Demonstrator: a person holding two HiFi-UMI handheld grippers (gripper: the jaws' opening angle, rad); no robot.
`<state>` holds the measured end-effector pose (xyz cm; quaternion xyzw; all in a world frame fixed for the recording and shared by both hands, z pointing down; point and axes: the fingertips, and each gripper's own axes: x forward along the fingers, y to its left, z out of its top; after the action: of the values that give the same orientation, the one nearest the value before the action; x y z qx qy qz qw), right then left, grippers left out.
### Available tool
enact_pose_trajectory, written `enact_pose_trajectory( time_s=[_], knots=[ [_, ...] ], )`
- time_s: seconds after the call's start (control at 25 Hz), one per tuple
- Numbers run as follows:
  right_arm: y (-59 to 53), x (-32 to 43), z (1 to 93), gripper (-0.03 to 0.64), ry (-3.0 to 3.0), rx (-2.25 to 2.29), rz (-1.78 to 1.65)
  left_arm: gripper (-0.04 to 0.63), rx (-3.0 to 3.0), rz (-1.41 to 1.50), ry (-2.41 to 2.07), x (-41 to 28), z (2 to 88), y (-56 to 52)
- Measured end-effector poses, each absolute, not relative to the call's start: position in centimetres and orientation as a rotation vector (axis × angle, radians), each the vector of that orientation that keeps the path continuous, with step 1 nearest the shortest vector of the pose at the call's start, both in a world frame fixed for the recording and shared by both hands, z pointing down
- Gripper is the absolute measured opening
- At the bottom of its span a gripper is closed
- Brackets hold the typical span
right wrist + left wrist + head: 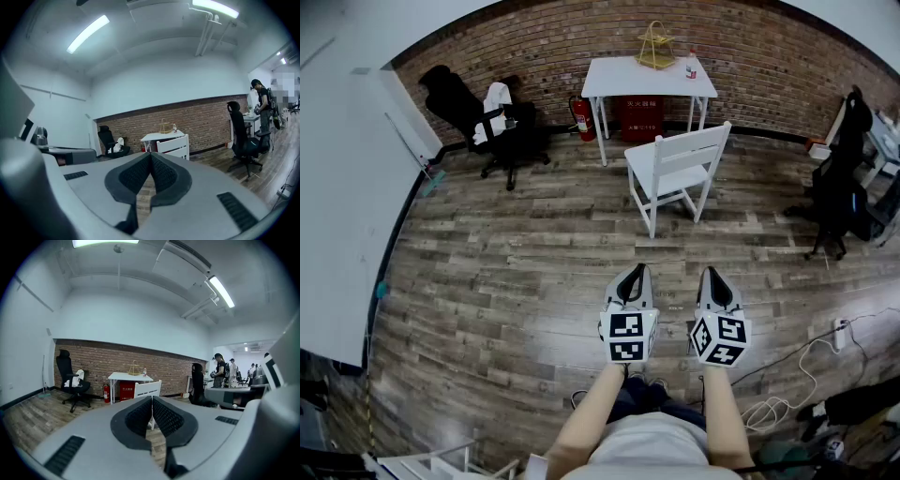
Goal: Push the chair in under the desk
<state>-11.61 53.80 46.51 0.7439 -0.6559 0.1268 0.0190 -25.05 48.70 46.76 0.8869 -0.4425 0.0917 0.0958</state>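
Note:
A white wooden chair (676, 172) stands on the plank floor, pulled out from a small white desk (648, 77) against the brick wall; its slatted back faces me. The chair (147, 389) and the desk (128, 377) show beyond the left jaws, and the same chair (174, 146) and desk (159, 136) beyond the right ones. My left gripper (636, 271) and right gripper (711, 274) are held side by side well short of the chair, both shut with nothing between the pads.
A wire basket (656, 47) and a bottle (691, 66) sit on the desk, a red box (638, 116) under it, a fire extinguisher (583, 118) beside. Black office chairs (485, 123) (838, 187) stand left and right. Cables (787, 384) lie at right. People (218, 372) stand far off.

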Motion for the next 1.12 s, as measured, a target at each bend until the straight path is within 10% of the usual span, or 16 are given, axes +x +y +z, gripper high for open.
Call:
enact_pose_trajectory(
  time_s=[1.12],
  knots=[
    [54.8,-9.8,47.3,0.015,-2.109,2.206,0.391,0.018,2.612,0.319,-1.293,-22.0,48.6,50.9]
  ],
)
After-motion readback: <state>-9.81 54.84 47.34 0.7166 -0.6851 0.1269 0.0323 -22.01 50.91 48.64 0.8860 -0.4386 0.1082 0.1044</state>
